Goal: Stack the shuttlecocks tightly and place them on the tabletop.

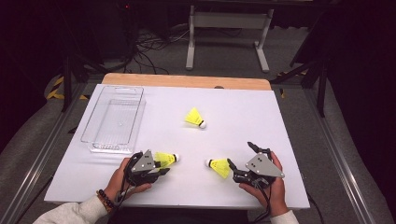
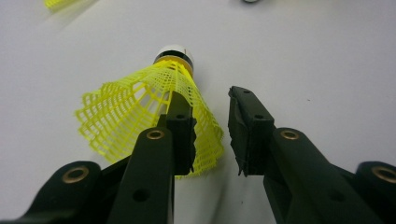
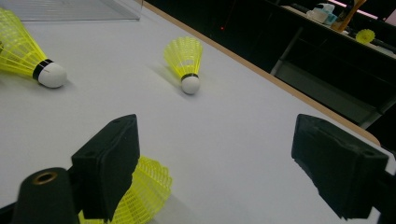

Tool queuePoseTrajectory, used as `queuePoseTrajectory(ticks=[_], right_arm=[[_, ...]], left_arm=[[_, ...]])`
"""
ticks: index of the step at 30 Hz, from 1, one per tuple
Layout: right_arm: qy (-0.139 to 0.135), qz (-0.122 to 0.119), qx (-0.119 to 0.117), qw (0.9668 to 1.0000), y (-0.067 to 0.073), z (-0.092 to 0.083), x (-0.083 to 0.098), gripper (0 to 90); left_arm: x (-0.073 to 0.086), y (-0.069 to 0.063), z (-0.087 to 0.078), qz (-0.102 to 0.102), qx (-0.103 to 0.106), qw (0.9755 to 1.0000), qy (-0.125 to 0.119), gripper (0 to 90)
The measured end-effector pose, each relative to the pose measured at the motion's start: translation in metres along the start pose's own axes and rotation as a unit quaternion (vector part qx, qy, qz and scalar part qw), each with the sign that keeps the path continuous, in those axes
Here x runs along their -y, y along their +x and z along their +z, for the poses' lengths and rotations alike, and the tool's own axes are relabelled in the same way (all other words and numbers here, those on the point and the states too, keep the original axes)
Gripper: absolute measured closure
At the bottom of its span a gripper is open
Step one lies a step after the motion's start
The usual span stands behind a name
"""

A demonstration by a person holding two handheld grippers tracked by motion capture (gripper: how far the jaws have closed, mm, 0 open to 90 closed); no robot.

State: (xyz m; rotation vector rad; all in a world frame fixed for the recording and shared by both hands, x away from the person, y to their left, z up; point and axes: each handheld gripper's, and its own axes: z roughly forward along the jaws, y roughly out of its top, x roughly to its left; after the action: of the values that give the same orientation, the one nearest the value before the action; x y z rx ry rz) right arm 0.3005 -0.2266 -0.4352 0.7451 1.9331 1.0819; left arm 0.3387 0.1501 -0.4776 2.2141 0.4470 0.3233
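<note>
The white table [image 1: 243,116] carried a clear tray [image 1: 113,119] at its far left. The right gripper [image 1: 243,161] stood wide open, holding nothing, beside one yellow shuttlecock [image 1: 218,167]. The left gripper [image 1: 162,167] had one jaw inside the skirt of another shuttlecock [image 2: 140,107]; I could not tell whether it gripped.

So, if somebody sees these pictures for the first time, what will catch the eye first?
Probably the three bright yellow shuttlecocks on the white table: the far shuttlecock lies alone mid-table, the left shuttlecock has its skirt edge between the left gripper's jaws, and the right shuttlecock lies beside the wide-open right gripper. A clear plastic bin stands empty at the far left.
</note>
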Motion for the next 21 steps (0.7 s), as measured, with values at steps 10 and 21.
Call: queuePoseTrajectory(ticks=[10,21], right_arm=[[0.002,-0.002,0.0,1.0,0.0,0.0,0.0,16.3],[0.006,-0.001,0.0,1.0,0.0,0.001,0.0,16.3]], left_arm=[[0.0,0.005,-0.01,-0.007,0.002,0.9999,-0.014,88.3],[-0.015,0.023,-0.029,0.003,-0.037,0.9993,-0.012,89.5]])
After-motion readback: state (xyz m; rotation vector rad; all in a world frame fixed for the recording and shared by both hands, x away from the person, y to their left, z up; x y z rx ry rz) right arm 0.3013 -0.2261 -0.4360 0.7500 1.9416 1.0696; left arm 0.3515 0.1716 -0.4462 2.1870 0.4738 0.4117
